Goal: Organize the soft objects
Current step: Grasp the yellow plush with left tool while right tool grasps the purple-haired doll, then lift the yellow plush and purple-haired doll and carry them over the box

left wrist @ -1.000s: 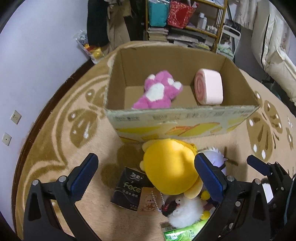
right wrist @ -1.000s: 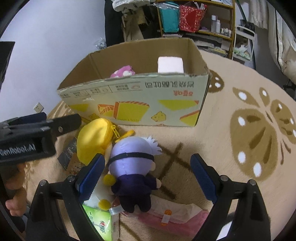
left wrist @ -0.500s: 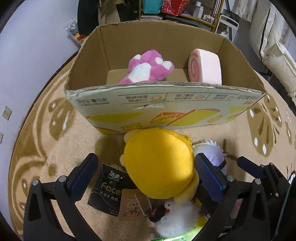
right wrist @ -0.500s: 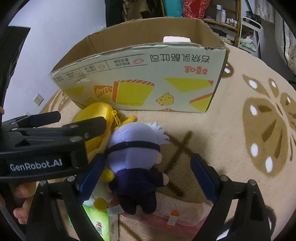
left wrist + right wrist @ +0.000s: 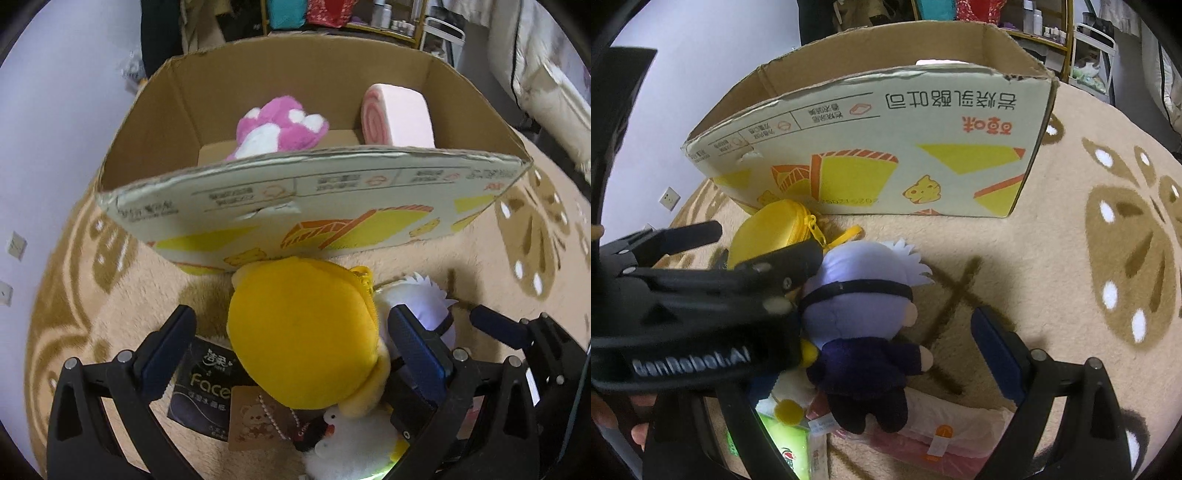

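Pouch (image 5: 306, 336), yellow and plush, fills the gap of the left claw (image 5: 291, 343) in the left wrist view: it sits dead ahead between the two blue pads, which stand apart on either flank, the right pad close against its zipper side and the left pad a little clear. Its rounded bulk is slightly longer across the claw than along it, with the zipper seam (image 5: 369, 295) running up its right edge toward the box (image 5: 295, 206), so the fingers straddle it across the wider way. Beyond it and higher stands the box's near wall; inside lie a pink toy (image 5: 280, 125) and a roll cushion (image 5: 395, 110). A dark tissue pack (image 5: 207, 384) and a white fluffy toy (image 5: 351, 443) lie under and behind the pouch, on the rug. In the right wrist view the doll (image 5: 860, 314) lies ahead of the right claw (image 5: 886, 369), nearer its left side, head toward the box and feet back toward the camera, so its long axis runs along the fingers. This claw is spread wide, with only its right pad (image 5: 993, 354) plain and its left one hidden behind the left tool. The left claw looks nearer to a grasp; I judge the coming move to be closing on the pouch and lifting it over the wall.
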